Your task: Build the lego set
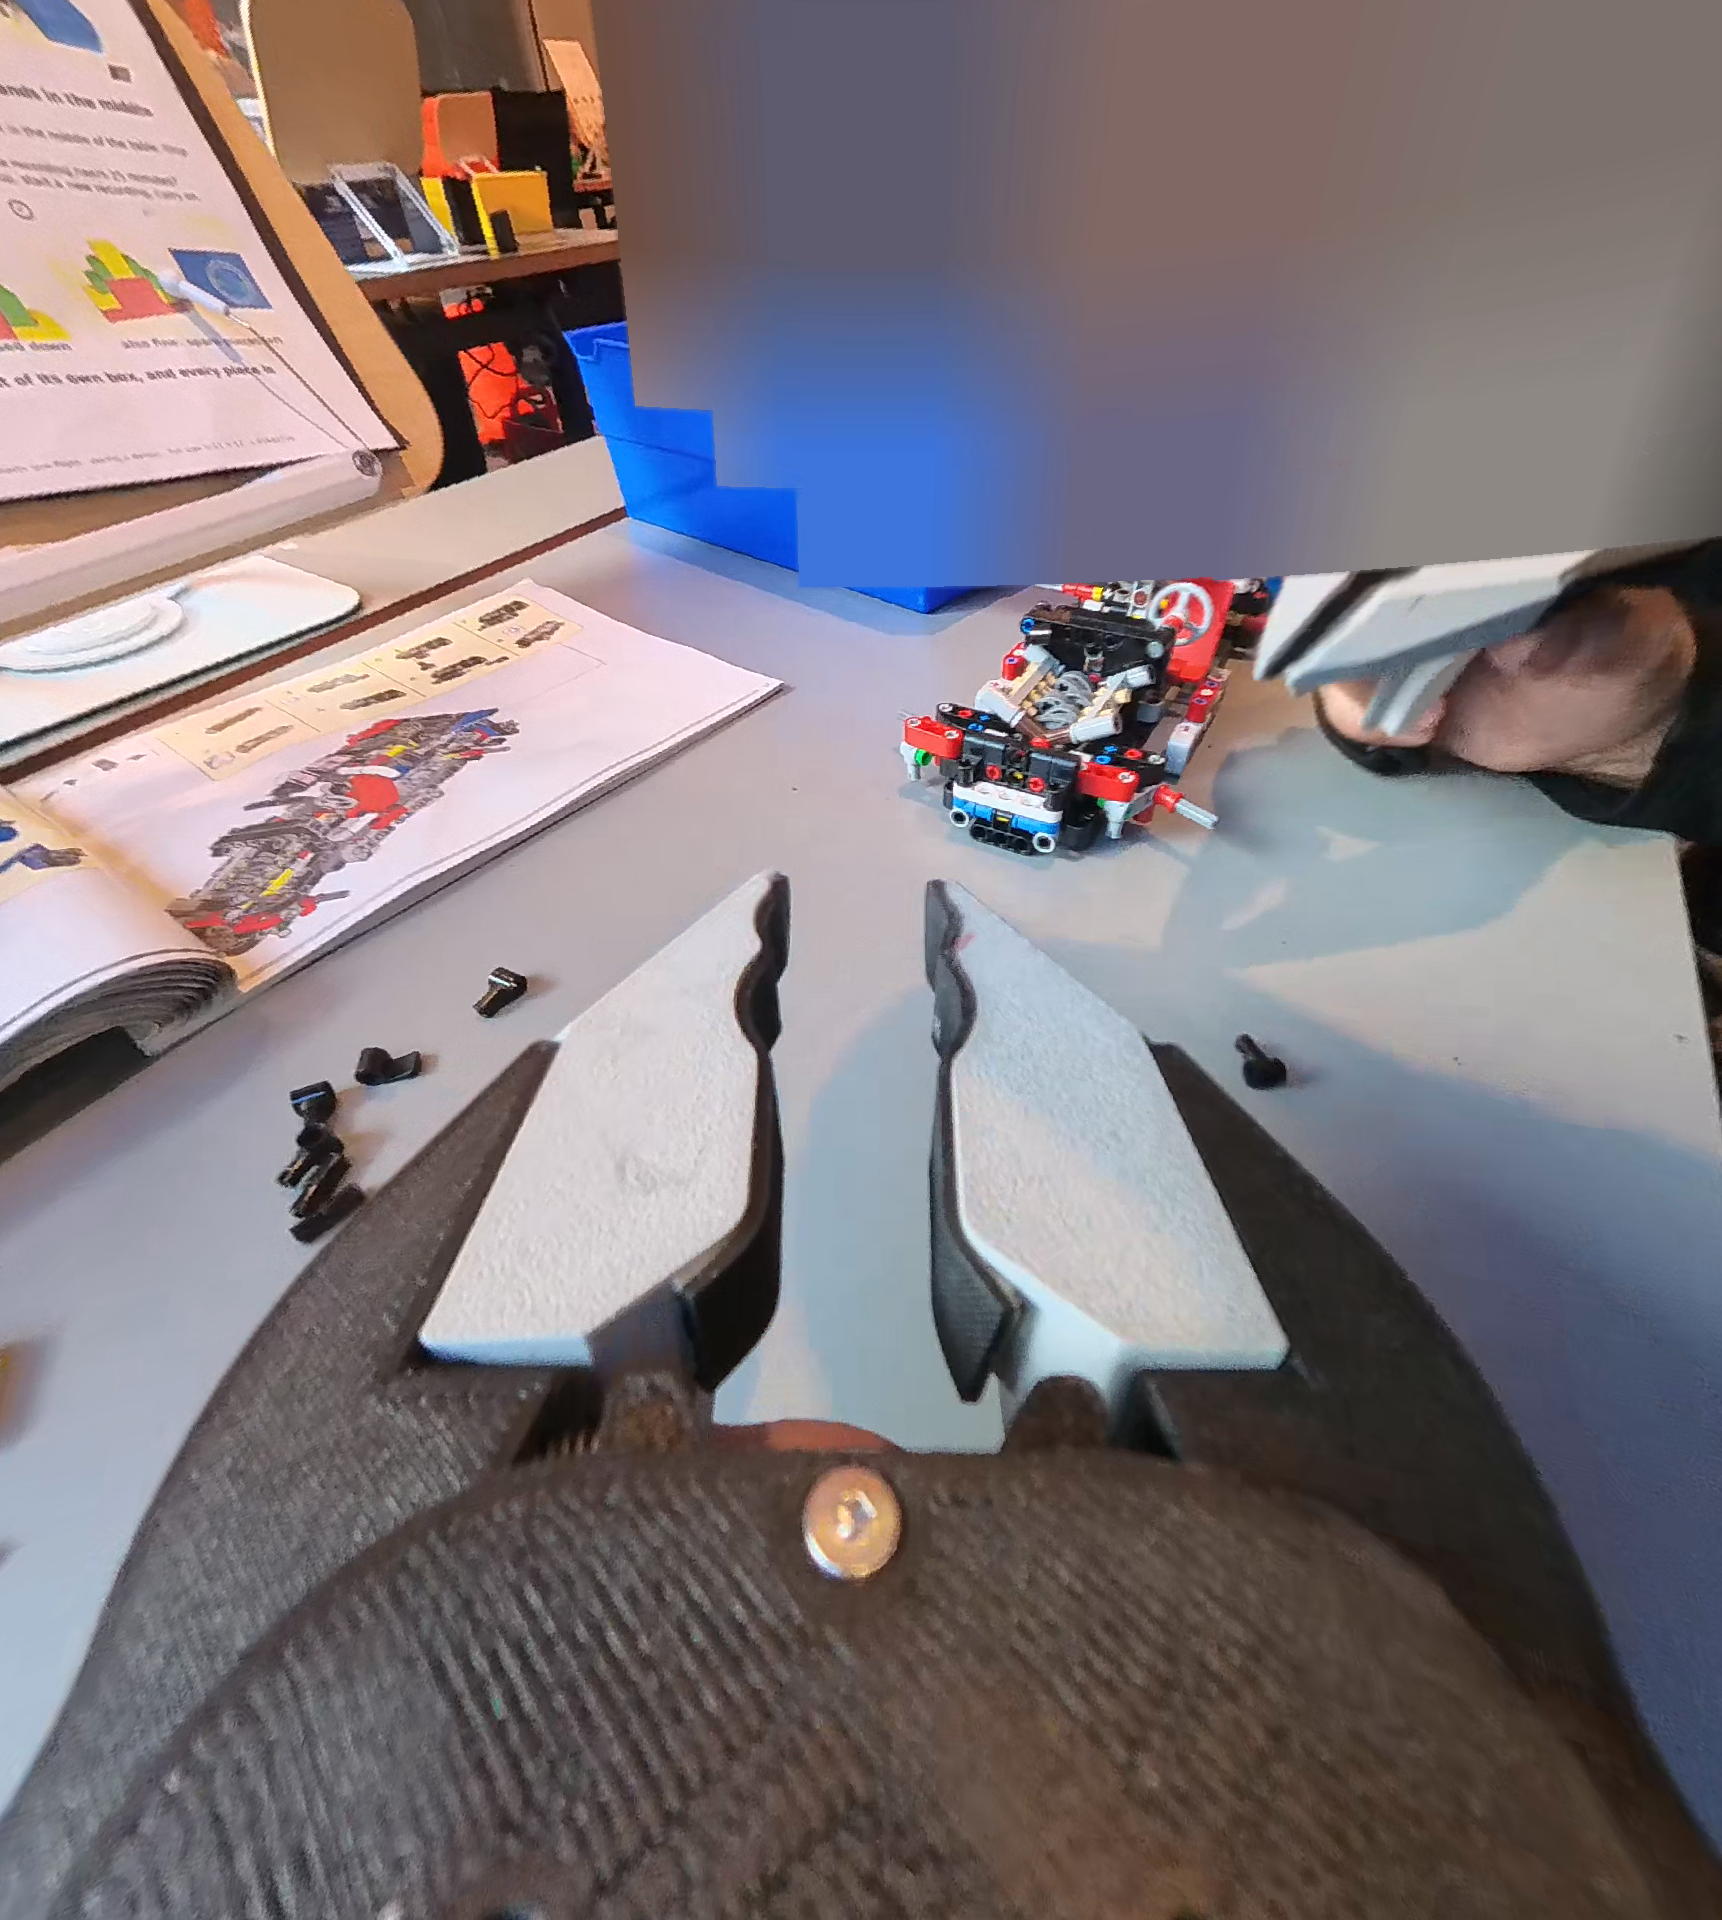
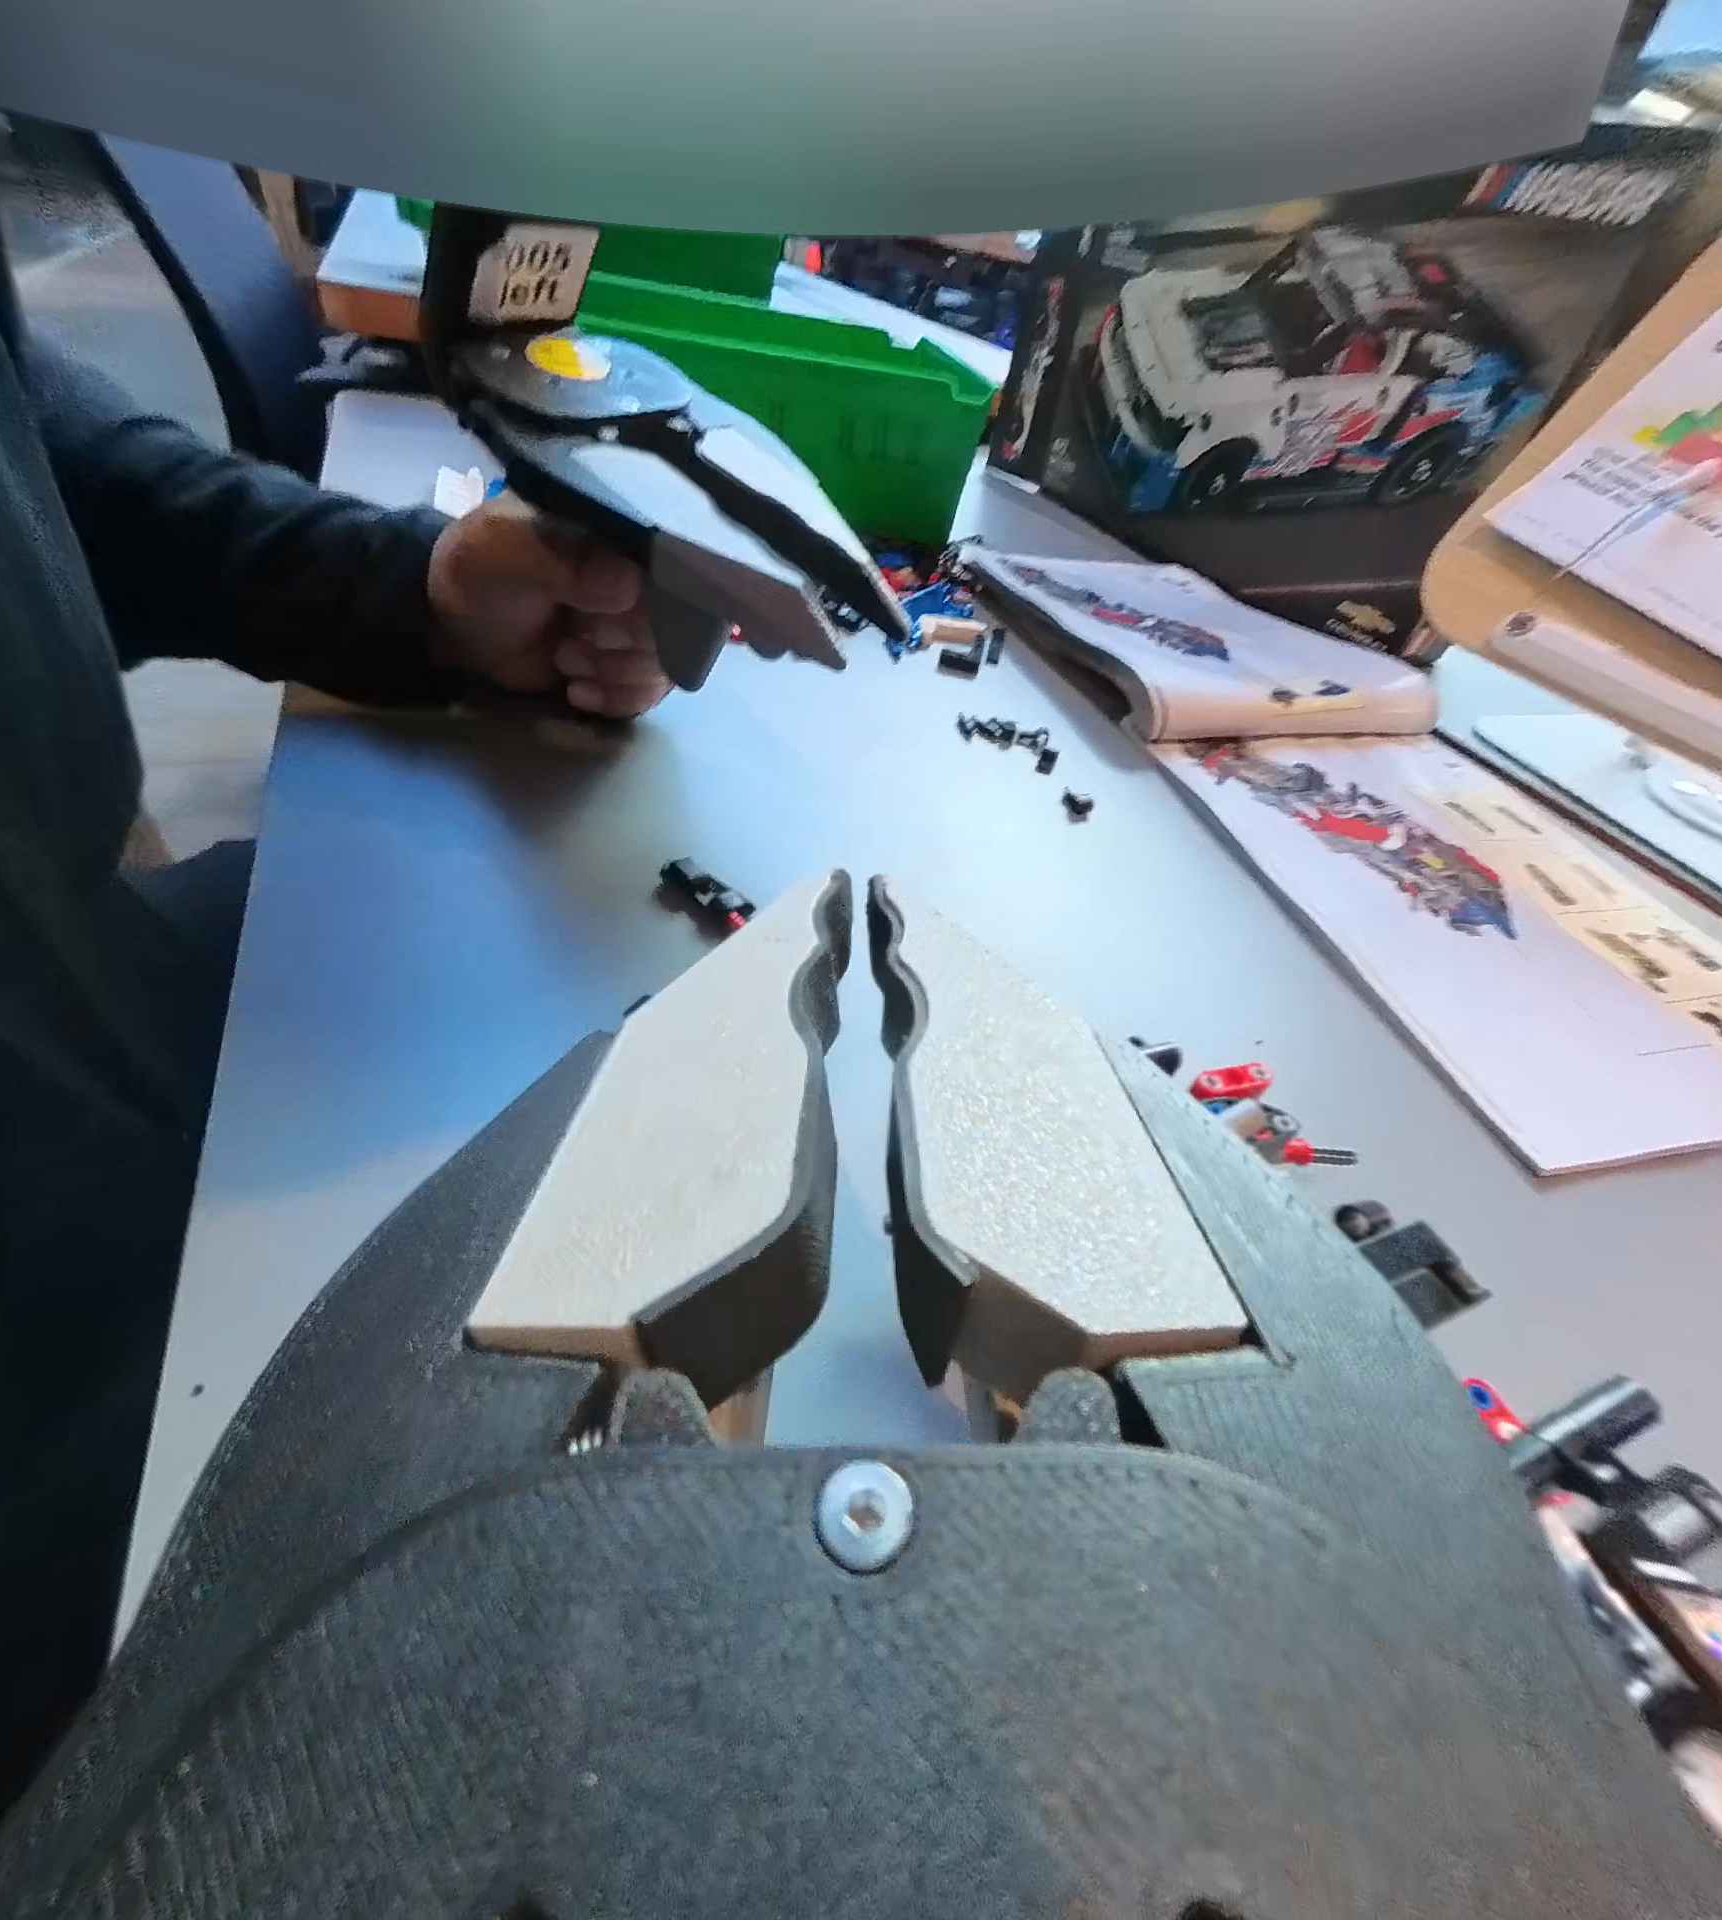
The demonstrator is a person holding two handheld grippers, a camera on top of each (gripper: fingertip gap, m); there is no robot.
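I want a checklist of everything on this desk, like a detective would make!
Surface: grey table, bare in the middle.
Job's things: half-built car model standing on the table; open instruction booklet; small black pieces loose beside it.
Clutter: blue bin, green bin, car box.
Grippers: left hand-held gripper open, empty; right hand-held gripper nearly shut, empty.
Cables: nothing seen.
Surroundings: propped instruction sheet, shelves behind.
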